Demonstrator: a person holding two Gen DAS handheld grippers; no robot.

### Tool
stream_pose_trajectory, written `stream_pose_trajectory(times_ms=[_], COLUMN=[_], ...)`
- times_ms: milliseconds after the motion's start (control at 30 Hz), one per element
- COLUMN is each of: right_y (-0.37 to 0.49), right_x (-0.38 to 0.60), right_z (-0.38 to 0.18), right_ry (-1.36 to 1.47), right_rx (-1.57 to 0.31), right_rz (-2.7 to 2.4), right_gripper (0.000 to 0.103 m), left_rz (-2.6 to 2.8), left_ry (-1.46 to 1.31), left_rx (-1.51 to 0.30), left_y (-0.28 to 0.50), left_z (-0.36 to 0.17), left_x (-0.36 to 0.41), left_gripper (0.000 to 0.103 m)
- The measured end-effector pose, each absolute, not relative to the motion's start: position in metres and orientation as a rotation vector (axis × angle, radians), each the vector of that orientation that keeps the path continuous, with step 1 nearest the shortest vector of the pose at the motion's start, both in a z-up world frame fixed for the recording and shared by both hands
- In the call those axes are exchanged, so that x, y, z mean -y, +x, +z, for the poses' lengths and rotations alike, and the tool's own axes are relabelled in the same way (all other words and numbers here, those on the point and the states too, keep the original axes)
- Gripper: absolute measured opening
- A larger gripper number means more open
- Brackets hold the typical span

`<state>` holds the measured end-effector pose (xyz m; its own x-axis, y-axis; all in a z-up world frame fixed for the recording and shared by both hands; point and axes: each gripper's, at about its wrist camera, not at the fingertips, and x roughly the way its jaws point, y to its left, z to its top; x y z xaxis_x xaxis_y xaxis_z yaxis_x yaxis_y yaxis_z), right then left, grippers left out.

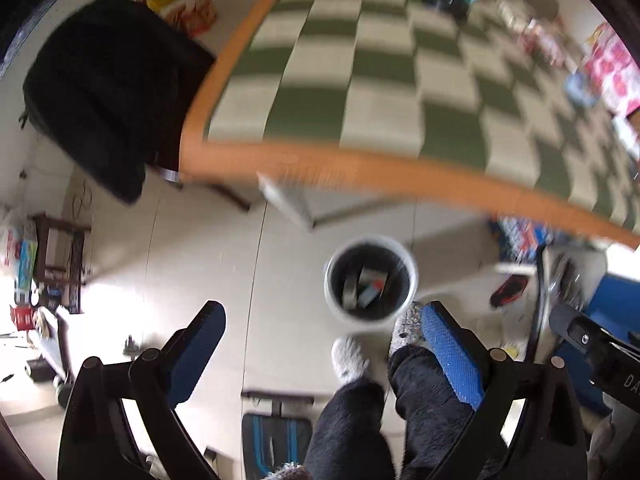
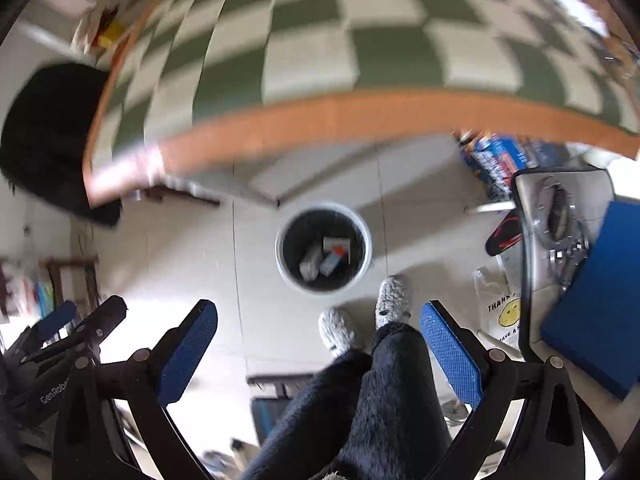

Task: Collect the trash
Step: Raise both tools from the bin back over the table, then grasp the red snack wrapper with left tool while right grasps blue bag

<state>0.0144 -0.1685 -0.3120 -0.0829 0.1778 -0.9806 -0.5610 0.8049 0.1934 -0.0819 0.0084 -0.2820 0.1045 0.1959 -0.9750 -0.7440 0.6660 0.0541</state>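
Bin (image 1: 371,280) first: it is standing on the pale floor just in front of the person's feet (image 2: 390,300), below the near edge of the table (image 2: 360,120), and we are looking down into it from both wrist views. It is a round white pail with a dark inside, and a few small boxes, white and grey with a touch of red and blue, are lying at the bottom. Blur is keeping us from reading anything on them.

We are holding the left gripper (image 1: 320,344) with its blue pads wide apart and nothing between them. We are holding the right gripper (image 2: 318,340) the same way, spread and empty. Each one is hanging above the floor, well clear of the bin.

We are judging that this is the gap between a drop and the next pick: some trash is already sitting in the bin, and neither tool is carrying any. The next move is calling for a turn toward the checked tablecloth (image 1: 360,60), where blurred clutter is lying along the far side. We cannot tell which of those things are trash, so we are needing a steadier look before closing on one.
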Motion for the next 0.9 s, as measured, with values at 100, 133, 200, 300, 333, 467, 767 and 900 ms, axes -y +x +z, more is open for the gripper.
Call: stream_pose_trajectory(times_ms=[100,133,200,300,333,467,767,900], right_y=[0.062,0.079,0.111,0.174,0.196,0.29,0.467,0.501], right_x=[0.174,0.176,0.18,0.183,0.183,0.18,0.154,0.133], right_z=[-0.279,-0.271,-0.258,-0.245,-0.245,-0.255,-0.332,-0.363], right_ry=[-0.227,-0.206,-0.173,-0.131,-0.113,-0.042,0.036,0.002], right_rx=[-1.518,-1.506,-1.488,-1.463,-1.464,-1.488,-1.549,-1.584], right_rz=[0.564,0.542,0.502,0.441,0.424,0.331,0.173,0.175], right_gripper=[0.102,0.102,0.102,0.102,0.102,0.102,0.102,0.075], left_rz=[0.733,0.73,0.724,0.716,0.709,0.69,0.539,0.364], left_ry=[-0.465,-0.446,-0.403,-0.362,-0.354,-0.3,-0.014,0.14], left_rx=[-1.244,-1.232,-1.208,-1.198,-1.203,-1.229,-1.362,-1.414], left_y=[-0.042,-0.027,0.007,0.055,0.073,0.142,0.309,0.372], left_z=[-0.259,-0.252,-0.239,-0.229,-0.229,-0.231,-0.26,-0.274], left_x=[-0.021,-0.026,-0.035,-0.052,-0.058,-0.081,-0.106,-0.094], left_gripper=[0.101,0.101,0.101,0.101,0.101,0.101,0.101,0.101])
